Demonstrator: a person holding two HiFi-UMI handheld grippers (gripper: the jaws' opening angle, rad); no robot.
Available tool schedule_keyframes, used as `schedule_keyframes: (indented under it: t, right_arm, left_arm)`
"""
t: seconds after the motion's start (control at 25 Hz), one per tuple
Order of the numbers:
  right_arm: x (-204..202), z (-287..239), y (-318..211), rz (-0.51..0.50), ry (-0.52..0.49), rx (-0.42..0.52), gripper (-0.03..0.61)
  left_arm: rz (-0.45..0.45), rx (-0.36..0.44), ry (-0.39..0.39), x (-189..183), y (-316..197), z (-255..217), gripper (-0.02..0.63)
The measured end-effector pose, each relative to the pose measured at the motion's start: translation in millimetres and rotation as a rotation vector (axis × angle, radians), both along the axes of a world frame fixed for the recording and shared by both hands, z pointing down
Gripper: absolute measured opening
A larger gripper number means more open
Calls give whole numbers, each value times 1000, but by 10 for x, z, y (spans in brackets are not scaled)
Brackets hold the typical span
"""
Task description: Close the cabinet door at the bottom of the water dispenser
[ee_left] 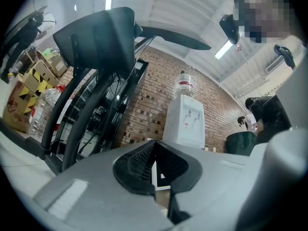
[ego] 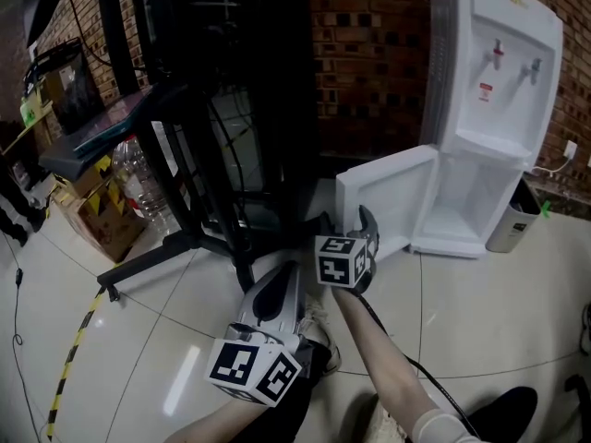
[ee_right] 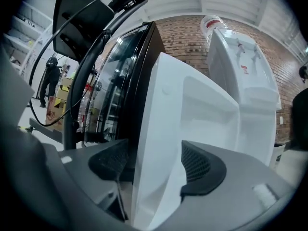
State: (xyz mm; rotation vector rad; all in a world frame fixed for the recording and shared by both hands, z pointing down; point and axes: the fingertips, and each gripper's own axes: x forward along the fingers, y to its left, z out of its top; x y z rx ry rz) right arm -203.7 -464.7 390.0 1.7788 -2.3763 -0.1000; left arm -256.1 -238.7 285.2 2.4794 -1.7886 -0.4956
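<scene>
A workshop or storage hall: bare brick wall; corrugated roof; cardboard boxes; striped hazard tape across the floor.

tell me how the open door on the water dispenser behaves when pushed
The door looks like thin moulded plastic, so probably light and stiff. Hinged at one side, it should swing, not slide. The dispenser is tall and narrow; a hard shove might rock it.

The red label on the water dispenser is illegible.
</scene>
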Motion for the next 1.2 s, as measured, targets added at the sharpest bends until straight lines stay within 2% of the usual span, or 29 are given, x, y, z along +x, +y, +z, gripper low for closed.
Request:
schedule_keyframes:
  t: [0.08, 0.24, 0.44, 0.64, 0.8, 1.0, 1.2]
  right_arm:
    - [-1, 14, 5, -1, 10, -2, 325]
    - [30, 17, 39, -10, 31, -1, 273]
    - [75, 4, 105, -26, 52, 1, 272]
    - [128, 5, 223, -59, 86, 10, 273]
    - [170, 23, 301, -86, 108, -1, 273]
    - [260, 34, 408, -83, 127, 5, 265]
    - [374, 50, 554, -101, 114, -2, 253]
  left_arm:
    - [-3, -3, 6, -12, 5, 10, 8]
    - [4, -6, 13, 36, -8, -2, 8]
    - [20, 1, 29, 164, -52, -62, 8]
    - [61, 18, -1, 308, -49, -105, 8]
    - [45, 1, -1, 303, -61, -55, 8]
    - [53, 15, 73, 363, -113, -77, 8]
    - [101, 45, -15, 600, -83, -174, 8]
